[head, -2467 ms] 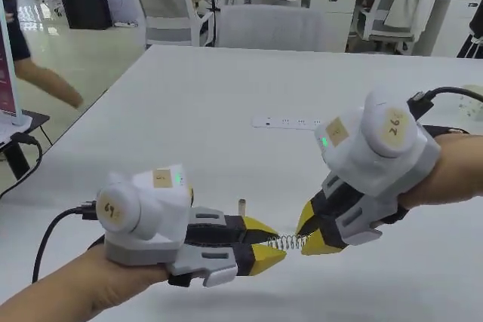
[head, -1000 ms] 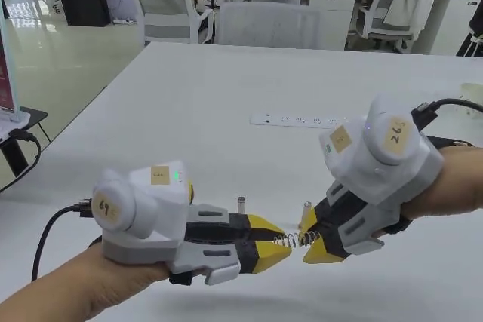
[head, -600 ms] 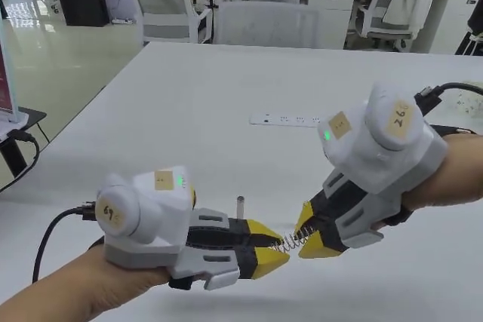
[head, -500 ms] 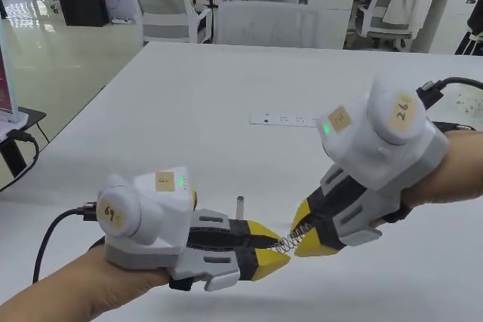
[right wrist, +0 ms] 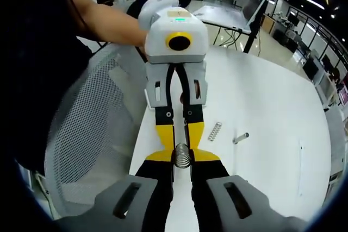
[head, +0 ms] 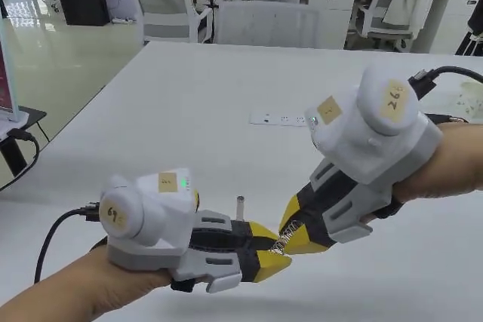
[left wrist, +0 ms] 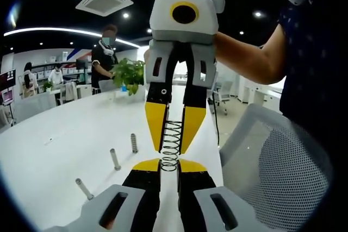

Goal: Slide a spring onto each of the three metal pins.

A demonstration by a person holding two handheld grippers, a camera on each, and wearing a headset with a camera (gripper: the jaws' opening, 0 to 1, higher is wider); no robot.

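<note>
A small steel spring (head: 280, 245) hangs just above the white table (head: 226, 103), gripped at one end by each gripper. My left gripper (head: 281, 260) comes in from the lower left, shut on one end. My right gripper (head: 287, 238) slants down from the right, shut on the other end. In the left gripper view the spring (left wrist: 172, 134) runs from my left gripper (left wrist: 169, 165) up into the right gripper (left wrist: 172, 149). Three upright metal pins (left wrist: 134, 143) (left wrist: 115, 159) (left wrist: 84, 188) stand bare to the left. One pin (head: 240, 206) shows behind the left gripper. The right gripper view looks at the spring (right wrist: 182, 156) end-on.
A second loose spring (right wrist: 215, 131) lies on the table near a pin (right wrist: 241, 137). A white power strip (head: 279, 119) lies mid-table. Office chairs (head: 260, 26) stand at the far edge. A mesh chair back (left wrist: 272, 177) is close beside the grippers.
My right gripper has moved down and left, closer to the left gripper. The stretch of spring showing between the two is shorter. The left gripper has barely moved.
</note>
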